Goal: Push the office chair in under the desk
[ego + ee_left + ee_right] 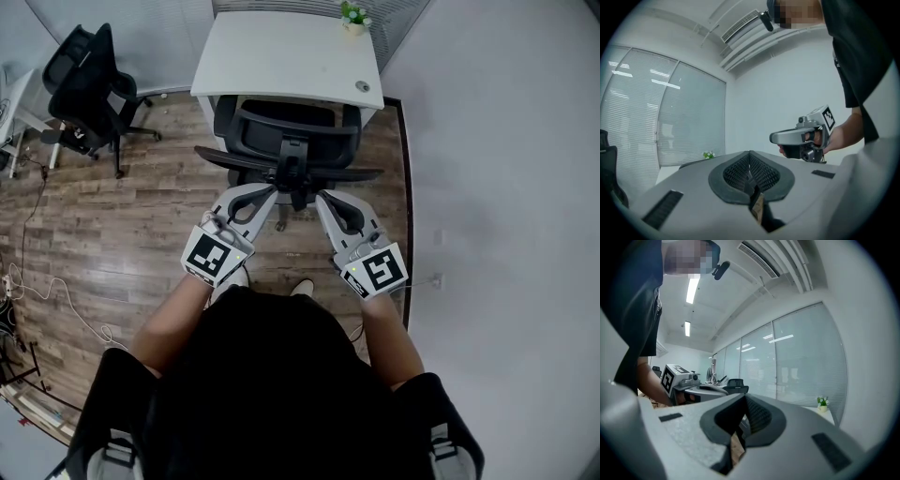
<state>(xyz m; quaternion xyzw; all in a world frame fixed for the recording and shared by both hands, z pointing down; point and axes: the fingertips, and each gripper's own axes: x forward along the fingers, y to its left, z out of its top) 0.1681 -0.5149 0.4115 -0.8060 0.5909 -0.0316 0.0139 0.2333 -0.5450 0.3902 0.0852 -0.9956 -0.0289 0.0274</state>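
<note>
Office chair, black, straight ahead of us. Nearest, we hold the left gripper and right gripper side by side, level, both clenched with nothing between the jaws. Their tips sit close behind the backrest; we cannot tell whether they touch it. The seat is tucked under the near edge of the white desk, backrest and armrests outside it. A potted plant stands at the desk's far right corner. A second black chair stands well off left.
</note>
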